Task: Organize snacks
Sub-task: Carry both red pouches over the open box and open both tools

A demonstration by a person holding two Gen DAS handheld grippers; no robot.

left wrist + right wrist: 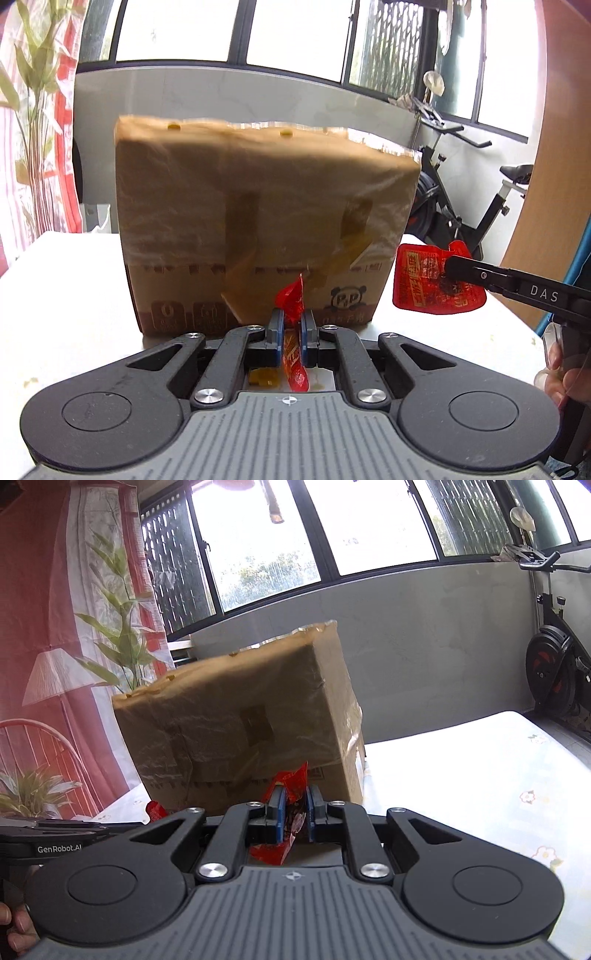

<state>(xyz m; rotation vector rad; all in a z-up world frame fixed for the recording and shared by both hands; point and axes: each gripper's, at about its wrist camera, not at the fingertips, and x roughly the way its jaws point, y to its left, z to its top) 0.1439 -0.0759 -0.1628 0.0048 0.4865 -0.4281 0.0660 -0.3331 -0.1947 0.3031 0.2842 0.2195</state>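
You are mid-carry, by the look of it: each gripper has a snack in hand and neither snack is put away yet. Your left gripper (291, 328) is clenched on a thin red snack stick (293, 314), which stands edge-on between the blue pads and pokes out both above and below them. Your right gripper (291, 814) is clamped on a flat red snack packet (286, 794); from the left wrist view that same packet hangs in the air off the right-hand corner of the cardboard box (258, 221), clear of the bench (66, 295).

The box stands on the bench directly ahead of both grippers, wrapped in clear film and tape, and it looks tilted in both views, though the fisheye may account for some of that. From here you see only its side faces, so you cannot tell whether the top is open. If the box is where the snacks go, the next move calls for raising both grippers above its upper edge before you let go, one at a time so the two do not crowd each other.

The bench is covered in a pale cloth with small flower prints, bare to the right of the box. Behind it runs a grey low wall under large windows. An exercise bike (480, 206) stands to the right, and leafy plants (122, 627) with a red-and-white curtain to the left.
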